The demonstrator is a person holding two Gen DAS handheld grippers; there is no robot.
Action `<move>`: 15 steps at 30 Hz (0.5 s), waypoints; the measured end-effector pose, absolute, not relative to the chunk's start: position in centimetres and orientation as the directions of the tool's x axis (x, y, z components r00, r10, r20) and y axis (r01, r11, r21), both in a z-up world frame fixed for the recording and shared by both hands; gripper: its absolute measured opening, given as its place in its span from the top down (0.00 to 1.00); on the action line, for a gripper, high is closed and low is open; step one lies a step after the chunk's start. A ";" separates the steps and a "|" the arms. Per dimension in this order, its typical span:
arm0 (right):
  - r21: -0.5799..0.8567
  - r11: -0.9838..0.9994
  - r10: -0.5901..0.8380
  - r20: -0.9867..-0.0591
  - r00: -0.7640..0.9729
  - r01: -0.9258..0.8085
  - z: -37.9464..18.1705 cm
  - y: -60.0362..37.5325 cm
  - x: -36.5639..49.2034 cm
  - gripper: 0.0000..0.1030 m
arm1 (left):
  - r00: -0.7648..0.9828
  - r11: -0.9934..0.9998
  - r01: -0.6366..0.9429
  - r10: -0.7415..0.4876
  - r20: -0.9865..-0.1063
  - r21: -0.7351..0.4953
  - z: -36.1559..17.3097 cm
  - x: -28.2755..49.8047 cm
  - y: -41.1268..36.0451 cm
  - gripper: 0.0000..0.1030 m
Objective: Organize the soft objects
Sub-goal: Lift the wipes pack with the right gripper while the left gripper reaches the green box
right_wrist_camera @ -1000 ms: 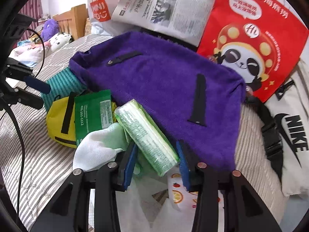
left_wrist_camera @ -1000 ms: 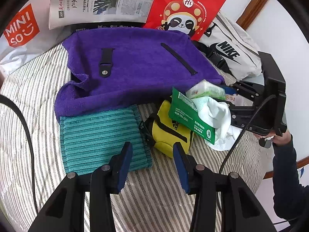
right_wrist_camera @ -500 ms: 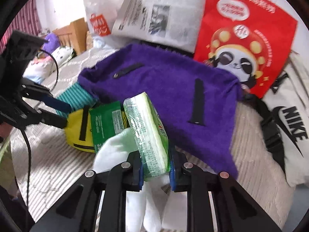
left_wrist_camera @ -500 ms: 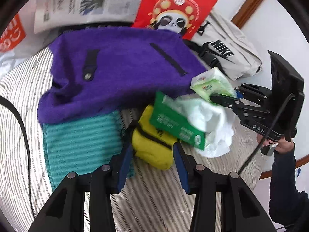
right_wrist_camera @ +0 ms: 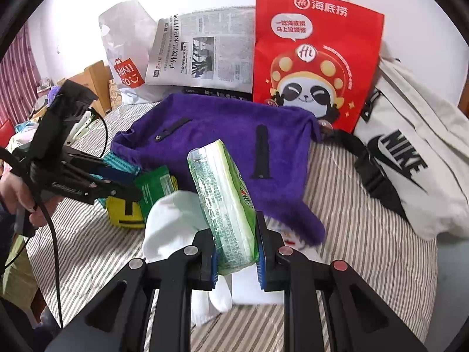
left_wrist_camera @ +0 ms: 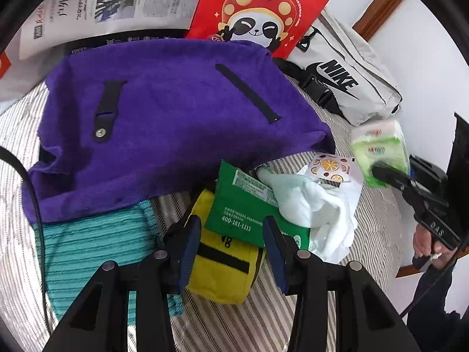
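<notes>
Our right gripper (right_wrist_camera: 236, 259) clamped on tissue pack (right_wrist_camera: 224, 202), long axis running away from us, lifted above bed (right_wrist_camera: 366, 234). Our left gripper (left_wrist_camera: 231, 245) spread, straddling yellow pouch (left_wrist_camera: 221, 267) directly ahead; we judge left nearer.

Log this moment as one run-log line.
right tongs: shut on tissue pack, lifted | left tongs: open, straddling yellow pouch | surface: striped bedding

Purple towel (left_wrist_camera: 164, 123) hides part of the teal cloth (left_wrist_camera: 96, 252) beneath
</notes>
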State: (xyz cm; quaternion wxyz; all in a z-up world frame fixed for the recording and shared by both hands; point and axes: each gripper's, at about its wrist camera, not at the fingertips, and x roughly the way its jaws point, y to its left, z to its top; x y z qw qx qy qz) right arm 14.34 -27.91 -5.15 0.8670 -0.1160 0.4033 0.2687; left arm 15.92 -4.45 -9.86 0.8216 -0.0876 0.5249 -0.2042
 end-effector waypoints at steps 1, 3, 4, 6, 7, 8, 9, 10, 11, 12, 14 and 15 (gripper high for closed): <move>0.019 0.831 0.372 -0.762 0.530 -0.556 -5.3 -28.0 14.1 0.81 | 0.364 0.895 0.246 -0.441 -0.821 -0.372 -9.9 16.0 -4.5 0.60; 0.022 0.831 0.373 -0.764 0.526 -0.556 -5.4 -28.2 14.0 0.81 | 0.357 0.887 0.242 -0.458 -0.814 -0.393 -10.2 16.4 -4.7 0.60; 0.021 0.830 0.373 -0.765 0.525 -0.558 -5.5 -28.2 13.8 0.81 | 0.355 0.889 0.238 -0.455 -0.816 -0.392 -10.3 16.5 -4.8 0.60; 0.018 0.830 0.371 -0.765 0.527 -0.557 -5.5 -28.3 13.7 0.81 | 0.353 0.883 0.238 -0.466 -0.811 -0.404 -10.2 16.6 -4.9 0.61; 0.022 0.831 0.373 -0.765 0.526 -0.557 -5.5 -28.4 13.7 0.81 | 0.354 0.879 0.237 -0.474 -0.806 -0.413 -10.1 16.6 -4.8 0.61; 0.027 0.832 0.375 -0.763 0.526 -0.555 -5.5 -28.5 13.6 0.81 | 0.353 0.872 0.243 -0.488 -0.798 -0.426 -10.0 16.4 -4.8 0.62; 0.029 0.833 0.377 -0.762 0.527 -0.553 -5.5 -28.5 13.5 0.81 | 0.350 0.865 0.251 -0.501 -0.792 -0.436 -9.9 16.3 -4.8 0.65; 0.030 0.832 0.378 -0.762 0.526 -0.554 -5.5 -28.6 13.4 0.81 | 0.348 0.853 0.260 -0.520 -0.780 -0.453 -9.8 16.1 -4.7 0.65; 0.029 0.833 0.377 -0.762 0.527 -0.553 -5.6 -28.7 13.5 0.81 | 0.343 0.833 0.270 -0.552 -0.760 -0.483 -9.7 15.9 -4.5 0.65; 0.027 0.834 0.374 -0.762 0.529 -0.551 -5.6 -28.8 13.4 0.81 | 0.337 0.821 0.272 -0.571 -0.749 -0.503 -9.7 15.9 -4.4 0.65; 0.033 0.834 0.376 -0.764 0.525 -0.550 -5.7 -28.9 13.5 0.81 | 0.318 0.795 0.268 -0.606 -0.729 -0.544 -10.0 15.9 -4.2 0.65; 0.037 0.836 0.377 -0.764 0.524 -0.548 -5.7 -29.0 13.5 0.81 | 0.310 0.797 0.262 -0.603 -0.735 -0.544 -10.2 15.9 -4.2 0.65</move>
